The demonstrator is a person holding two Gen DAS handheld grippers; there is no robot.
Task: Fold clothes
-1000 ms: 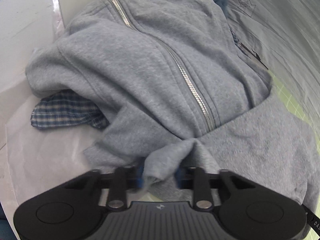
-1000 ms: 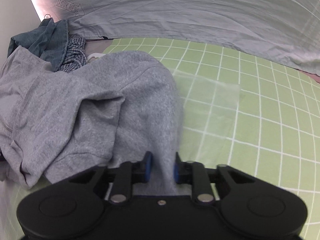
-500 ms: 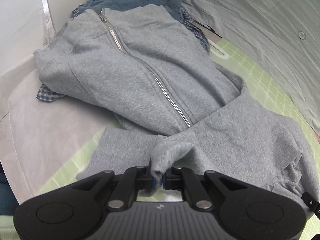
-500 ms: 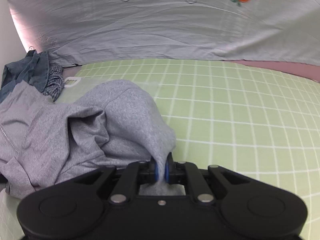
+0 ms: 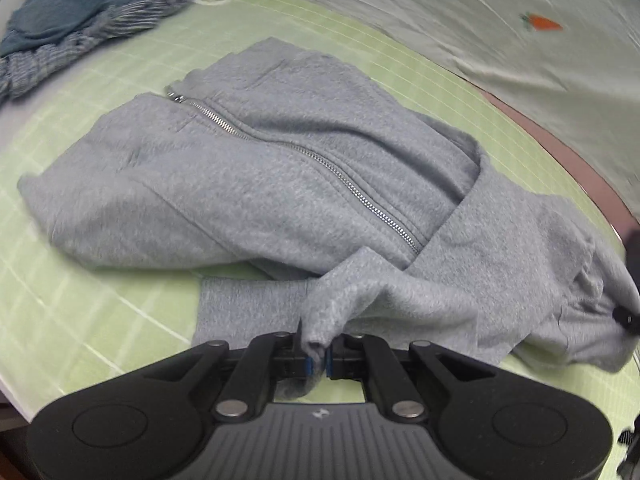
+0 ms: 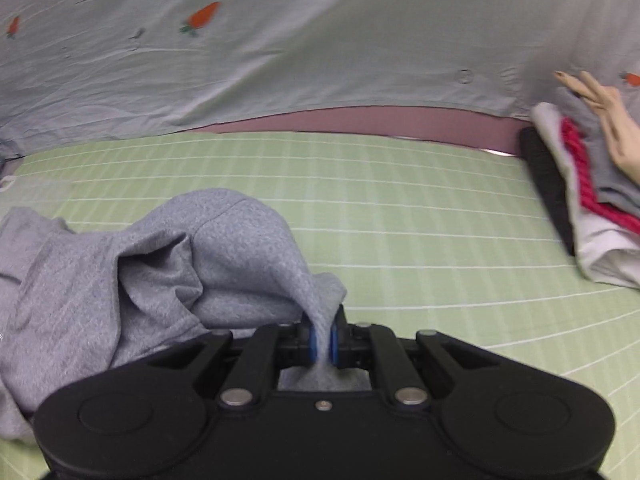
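Observation:
A grey zip-up hoodie [image 5: 288, 184] lies on the green grid mat [image 5: 80, 312], zipper facing up and running diagonally. My left gripper [image 5: 318, 354] is shut on a bunched fold at the garment's near edge. In the right wrist view the same grey hoodie [image 6: 160, 264] is heaped at the left, and my right gripper [image 6: 322, 344] is shut on a pulled-up peak of its fabric. The blue pads [image 6: 313, 343] press the cloth from both sides.
A pile of blue and checked clothes [image 5: 76, 16] sits at the mat's far left corner. A stack of folded garments [image 6: 580, 200] lies at the right with a person's hand [image 6: 604, 120] on it. A pale carrot-print sheet [image 6: 320, 40] hangs behind the mat.
Both grippers closed on the hoodie and dragged it off the clothes pile to the right, onto the open green mat. The pile now lies apart at the far left.

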